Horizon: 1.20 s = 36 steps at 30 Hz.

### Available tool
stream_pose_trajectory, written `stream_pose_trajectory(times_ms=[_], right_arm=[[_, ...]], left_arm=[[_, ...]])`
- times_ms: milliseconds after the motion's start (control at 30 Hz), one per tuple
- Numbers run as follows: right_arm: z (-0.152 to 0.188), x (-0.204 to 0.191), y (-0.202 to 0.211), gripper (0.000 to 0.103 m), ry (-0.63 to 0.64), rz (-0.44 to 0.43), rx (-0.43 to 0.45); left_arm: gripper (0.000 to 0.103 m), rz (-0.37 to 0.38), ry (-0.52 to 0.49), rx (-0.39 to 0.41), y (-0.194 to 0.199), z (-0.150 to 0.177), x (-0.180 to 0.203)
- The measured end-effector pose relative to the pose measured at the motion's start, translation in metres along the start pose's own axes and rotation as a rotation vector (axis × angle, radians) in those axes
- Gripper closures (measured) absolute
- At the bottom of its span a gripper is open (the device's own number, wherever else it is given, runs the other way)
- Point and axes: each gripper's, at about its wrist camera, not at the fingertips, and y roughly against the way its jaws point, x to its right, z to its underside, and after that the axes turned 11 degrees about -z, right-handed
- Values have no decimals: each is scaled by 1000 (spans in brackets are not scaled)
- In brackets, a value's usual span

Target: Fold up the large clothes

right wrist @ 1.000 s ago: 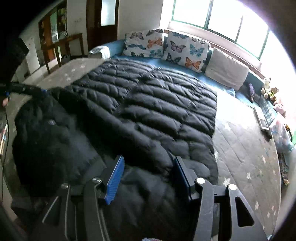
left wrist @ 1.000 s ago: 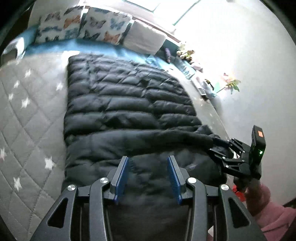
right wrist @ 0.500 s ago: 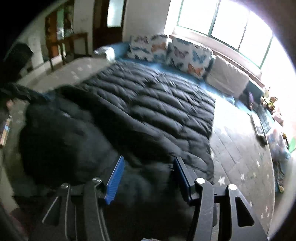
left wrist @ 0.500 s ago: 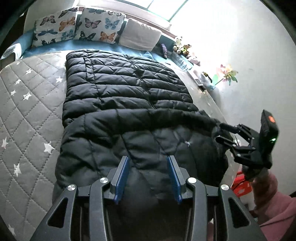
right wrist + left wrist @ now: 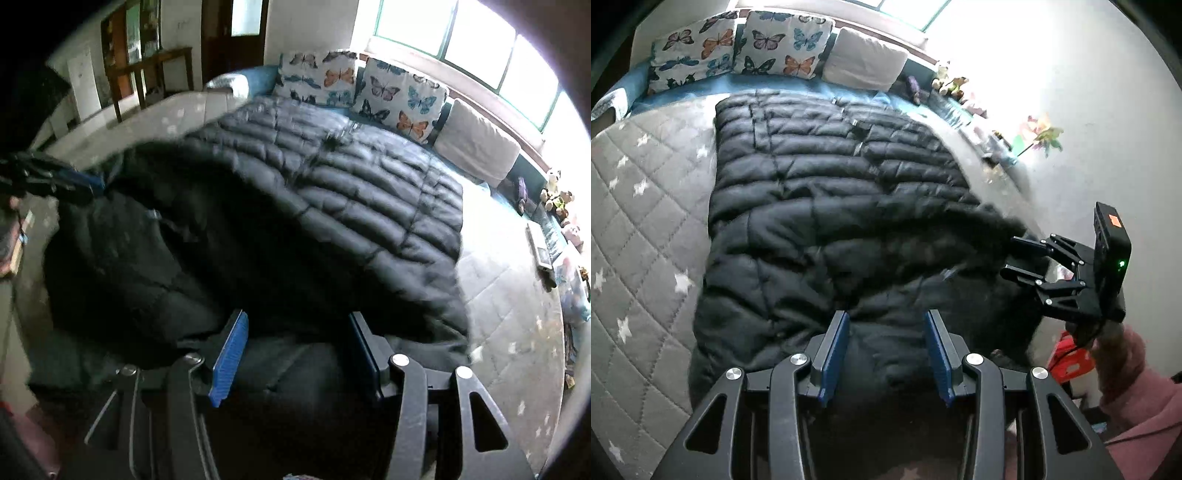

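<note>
We hold a black puffer coat (image 5: 827,206) spread lengthwise on the bed (image 5: 635,206), its far end toward the butterfly pillows (image 5: 738,48). Our left gripper (image 5: 886,347) is clenched on the coat's near edge, dark fabric filling the gap between its blue pads (image 5: 833,354). Our right gripper (image 5: 295,354) grasps the same near edge further along, lifted clear of the bed's quilted cover (image 5: 517,306).

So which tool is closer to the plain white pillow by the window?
Right. The right tool holds the jacket's window-side corner, on the pillow's side; the left tool is further over.
</note>
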Motion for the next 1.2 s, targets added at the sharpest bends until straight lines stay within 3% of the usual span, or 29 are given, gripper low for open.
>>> stream_pose_trajectory(times_ms=[133,233,367,467,633,767,967,1033,1200], right_arm=[[-21,22,2,44,-35,7,25],[-21,40,-20,44,-81,7,-21],[-4,54,-50,44,-113,-27,-85],[1,58,-57,44,-125,-32,-72],[-5,59,-43,44,-86,-53,-88],[-25,77,-9,44,-127,-115,-55],[-64,146,-3,41,-255,-153,-94],[-75,176,-17,41,-320,-167,-110],[-85,240,-57,41,-482,-207,-70]], left_arm=[[58,-2,22,34,4,-33,-5],[58,3,56,-14,-23,-55,-15],[58,31,118,-98,-62,-58,-33],[58,46,134,-96,-76,-55,-40],[58,39,117,-103,-59,-63,-36],[58,-26,101,-50,-18,-81,-37],[57,-113,182,16,24,-138,-83],[46,-141,217,18,22,-158,-105],[46,-141,353,4,-2,-197,-164]])
